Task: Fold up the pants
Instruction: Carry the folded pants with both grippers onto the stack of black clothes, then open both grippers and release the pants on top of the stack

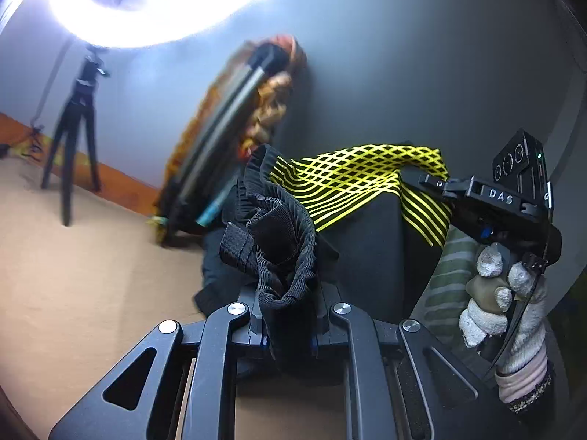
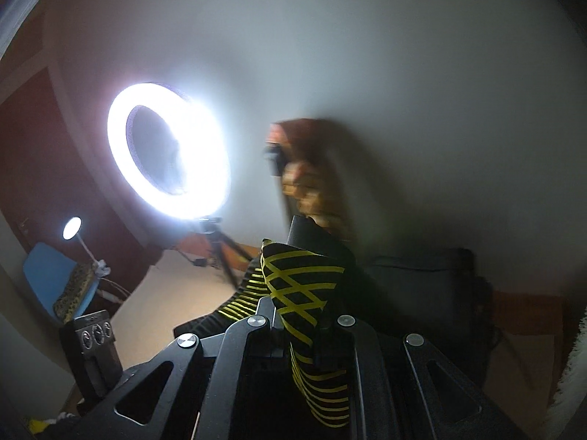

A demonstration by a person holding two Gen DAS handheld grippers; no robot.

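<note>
Left gripper [image 1: 290, 315]: jaws closed on the ribbed black waistband [image 1: 282, 242] of the pants [image 1: 367, 242], which bunches up in a crumpled loop just above the fingertips. Pants are black w/ a yellow line-and-lattice panel [image 1: 352, 179]; they hang lifted off the tan table [image 1: 84, 267], stretched between the two grippers.

Right gripper [image 1: 436, 183], seen from the left wrist cam: off to the right of the waistband and higher, body marked "DAS", held by a hand in a white knit glove [image 1: 510, 311]. Its tip meets the yellow-lattice edge of the pants. Striped green sleeve [image 1: 451, 278] shows just left of the glove.

Right wrist cam: right gripper [image 2: 304, 326] jaws pinched on a fold of the yellow-lattice cloth [image 2: 297, 286], which stands up above the fingers and also trails down between them. Rest of pants drops away left of that fold toward the table [image 2: 176, 278]. Left gripper's body [image 2: 95, 333] is low and left of the fold (jaws not visible from here).

Background, rel. to pants: ring light [image 2: 168, 150] on a tripod [image 1: 73, 124] behind and left; small lamp [image 2: 72, 228] and blue chair [image 2: 47, 267] further left; an orange/brown bundle w/ a metal pole [image 1: 234, 110] leaning on the grey wall [image 1: 403, 55] just behind (blurred, can't ID); dark bag [image 2: 422, 267] right of the fold.
</note>
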